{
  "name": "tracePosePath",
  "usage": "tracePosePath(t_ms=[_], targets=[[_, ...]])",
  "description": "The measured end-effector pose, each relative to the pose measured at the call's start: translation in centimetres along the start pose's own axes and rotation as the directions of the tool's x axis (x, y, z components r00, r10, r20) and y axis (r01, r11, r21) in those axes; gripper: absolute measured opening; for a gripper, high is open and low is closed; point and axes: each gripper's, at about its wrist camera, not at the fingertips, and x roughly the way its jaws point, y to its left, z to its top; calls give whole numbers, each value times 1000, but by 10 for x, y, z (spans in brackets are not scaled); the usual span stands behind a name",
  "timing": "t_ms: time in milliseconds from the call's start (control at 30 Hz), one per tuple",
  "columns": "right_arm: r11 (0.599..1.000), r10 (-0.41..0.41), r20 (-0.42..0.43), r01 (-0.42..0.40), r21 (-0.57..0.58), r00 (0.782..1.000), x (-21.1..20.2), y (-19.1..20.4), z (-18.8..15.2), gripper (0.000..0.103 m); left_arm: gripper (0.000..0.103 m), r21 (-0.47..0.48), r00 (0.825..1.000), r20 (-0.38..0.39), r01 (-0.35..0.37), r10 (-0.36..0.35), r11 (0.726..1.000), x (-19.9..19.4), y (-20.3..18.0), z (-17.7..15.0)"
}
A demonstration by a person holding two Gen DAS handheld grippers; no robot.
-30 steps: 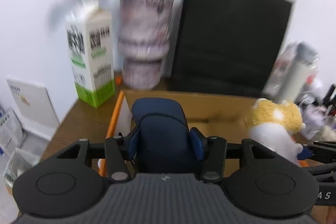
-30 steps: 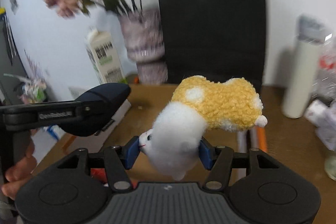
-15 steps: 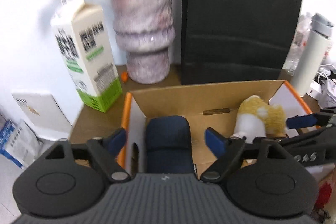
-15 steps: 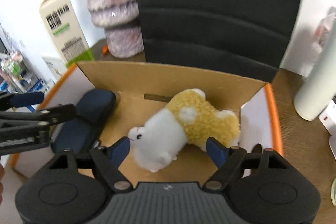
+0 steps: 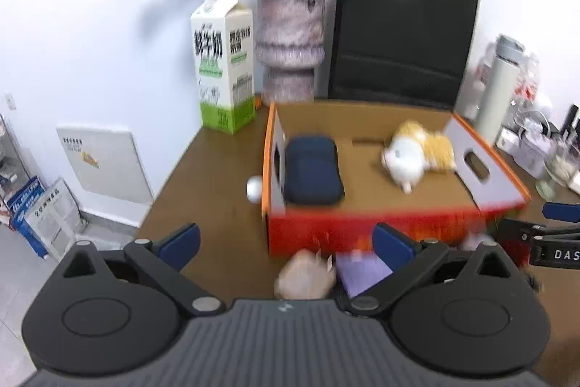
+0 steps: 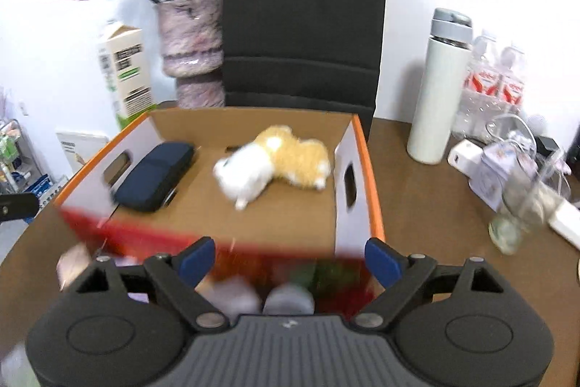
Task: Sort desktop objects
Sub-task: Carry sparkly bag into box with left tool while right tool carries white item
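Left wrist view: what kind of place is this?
Probably an office or home desk against a wall: a brown desktop holding a milk carton, a vase of dried flowers, and a cardboard sorting box.

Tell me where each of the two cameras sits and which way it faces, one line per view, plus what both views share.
Left wrist: sits on the left gripper, looks forward and downward at the cardboard box from its left front; own open, still-widening jaws show, with the right gripper's tip at the right edge.
Right wrist: sits on the right gripper, faces the box from its right front; own opening jaws show, empty.
Shared: navy case, plush toy, black bag.
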Motion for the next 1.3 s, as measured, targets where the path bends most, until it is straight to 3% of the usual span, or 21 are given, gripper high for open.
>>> tracePosePath(t_ms=[67, 200, 267, 367, 467, 567, 667, 800, 967, 1133, 1200, 1267, 1300], targets=[[1000, 4, 26, -3, -7, 1000, -18, 2, -26, 89, 103, -7, 1000, -8, -17, 17, 1000, -7, 0, -25], [999, 37, 73, -35, -24, 997, -46, 12, -71, 90, 103, 13, 998, 49, -36, 35, 999, -28, -3, -82], [998, 54, 74, -55, 21, 996, -58, 11, -94, 92, 103, 1, 995, 91, -26, 26, 1000, -42, -5, -112], [989, 57, 62, -65, 136, 996, -76, 10, -127, 92, 103, 22, 996, 89, 4, -6, 1000, -60, -11, -150], [993, 42, 81, -51, 107, 996, -97, 14, -150, 92, 103, 70, 994, 112, -13, 5, 997, -77, -19, -173], [998, -27, 109, 20, 64, 994, -111, 20, -163, 92, 103, 78, 986, 164, -24, 11, 997, -91, -22, -180], [999, 3, 118, -9, 51, 993, -118, 20, -172, 92, 103, 70, 984, 174, -33, 21, 997, -89, -22, -177], [998, 25, 116, -31, 51, 993, -113, 25, -173, 91, 98, 65, 989, 148, -18, 8, 998, -79, -20, -170], [1000, 9, 110, -11, 15, 994, -101, 36, -169, 85, 82, 60, 994, 102, 17, -23, 998, -65, -26, -160], [1000, 16, 93, -16, -2, 996, -89, 39, -162, 76, 79, 58, 993, 105, 46, -52, 997, -60, -31, -160], [1000, 7, 98, -7, 0, 995, -84, 38, -157, 74, 71, 57, 994, 88, 53, -58, 997, -56, -31, -159], [1000, 4, 96, -5, 11, 995, -78, 36, -151, 68, 53, 36, 996, 66, 66, -68, 997, -51, -28, -157], [1000, 4, 91, -5, 16, 996, -74, 35, -148, 63, 53, 25, 996, 59, 71, -72, 997, -49, -27, -156]])
